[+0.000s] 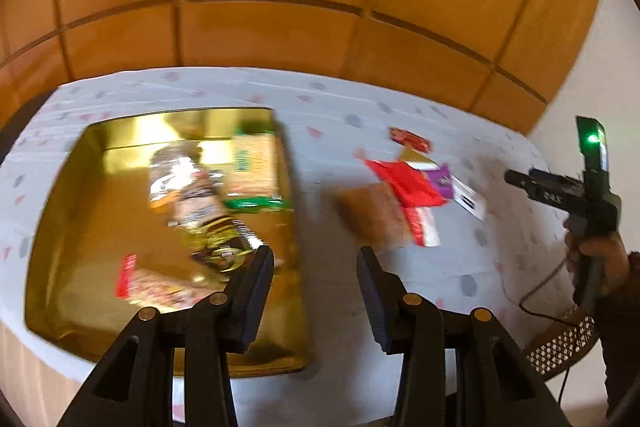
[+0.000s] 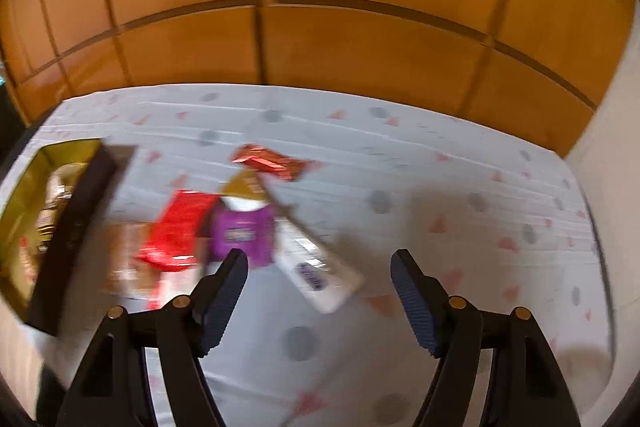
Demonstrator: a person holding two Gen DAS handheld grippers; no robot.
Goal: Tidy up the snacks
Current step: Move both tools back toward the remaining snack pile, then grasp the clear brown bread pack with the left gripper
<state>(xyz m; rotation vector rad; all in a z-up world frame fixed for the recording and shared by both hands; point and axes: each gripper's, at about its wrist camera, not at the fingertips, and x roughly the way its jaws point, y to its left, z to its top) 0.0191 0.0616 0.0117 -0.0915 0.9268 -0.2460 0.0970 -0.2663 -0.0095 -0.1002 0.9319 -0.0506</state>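
A gold tin (image 1: 92,219) lies at the left on the table and holds several blurred snack packs, among them a green and tan pack (image 1: 256,163). My left gripper (image 1: 316,259) hovers open over the tin's right rim with nothing between its fingers. To the right lies a loose pile: a red packet (image 1: 404,183) (image 2: 176,227), a purple packet (image 1: 440,181) (image 2: 244,231), a white packet (image 1: 468,201) (image 2: 320,275), a brown packet (image 1: 372,215) and a small red bar (image 1: 410,139) (image 2: 272,161). My right gripper (image 2: 320,259) (image 1: 516,181) stands open and empty just in front of the pile.
A white cloth (image 2: 440,187) with grey dots and pink triangles covers the table. Wooden wall panels (image 1: 280,27) rise behind it. A hand (image 1: 596,255) holds the right gripper. A cable and a perforated chair seat (image 1: 560,347) sit at the table's near right. A dark blurred shape (image 2: 72,235) crosses the tin (image 2: 32,163).
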